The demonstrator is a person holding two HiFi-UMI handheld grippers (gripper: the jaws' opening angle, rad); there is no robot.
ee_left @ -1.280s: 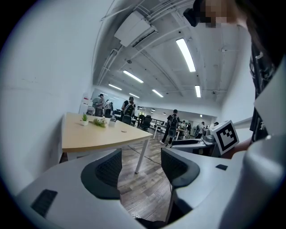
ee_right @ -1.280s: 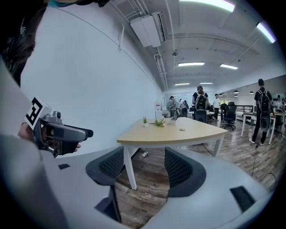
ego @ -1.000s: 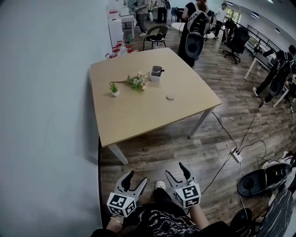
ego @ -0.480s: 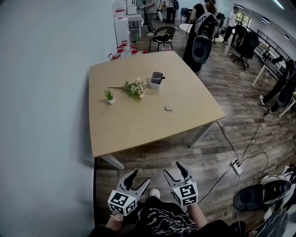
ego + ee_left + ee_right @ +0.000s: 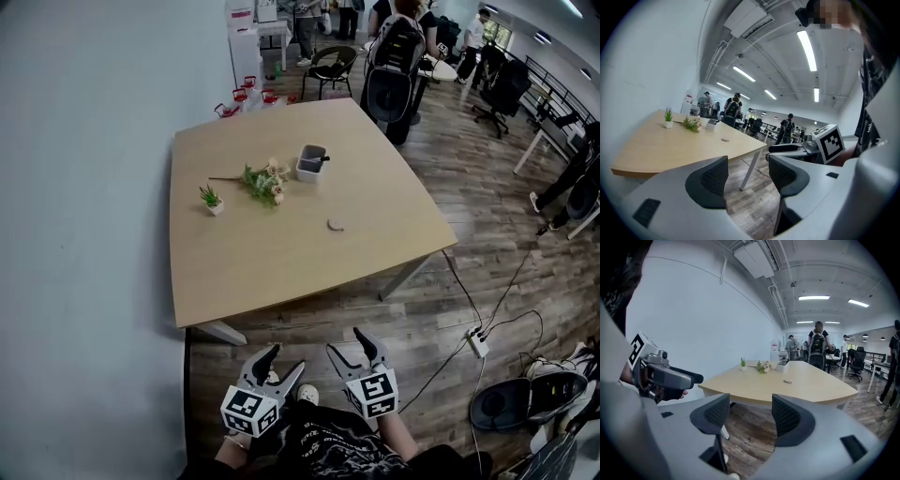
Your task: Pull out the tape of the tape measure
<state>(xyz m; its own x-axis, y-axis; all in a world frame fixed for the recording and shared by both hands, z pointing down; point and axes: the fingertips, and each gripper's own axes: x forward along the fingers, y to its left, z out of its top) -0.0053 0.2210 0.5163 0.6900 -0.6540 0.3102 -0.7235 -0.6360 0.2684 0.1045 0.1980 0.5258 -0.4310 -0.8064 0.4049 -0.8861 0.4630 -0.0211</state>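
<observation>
Approach stage: both claws empty, the tape measure well out of reach on the table.

The left gripper (image 5: 281,361) and right gripper (image 5: 349,345) hang at the person's waist, short of the table (image 5: 244,272). Each gripper view shows the jaws moderately apart, with only floor between them and nothing touched. A small pale object (image 5: 335,225), too small to confirm but probably the tape measure, lies alone near the table's right side, apart from the flowers (image 5: 262,180) and white container (image 5: 311,161). To do the step well, I judge the person should close in first, clamp the case with one claw, pinch the tape's end tab with the other, then draw straight and level.
</observation>
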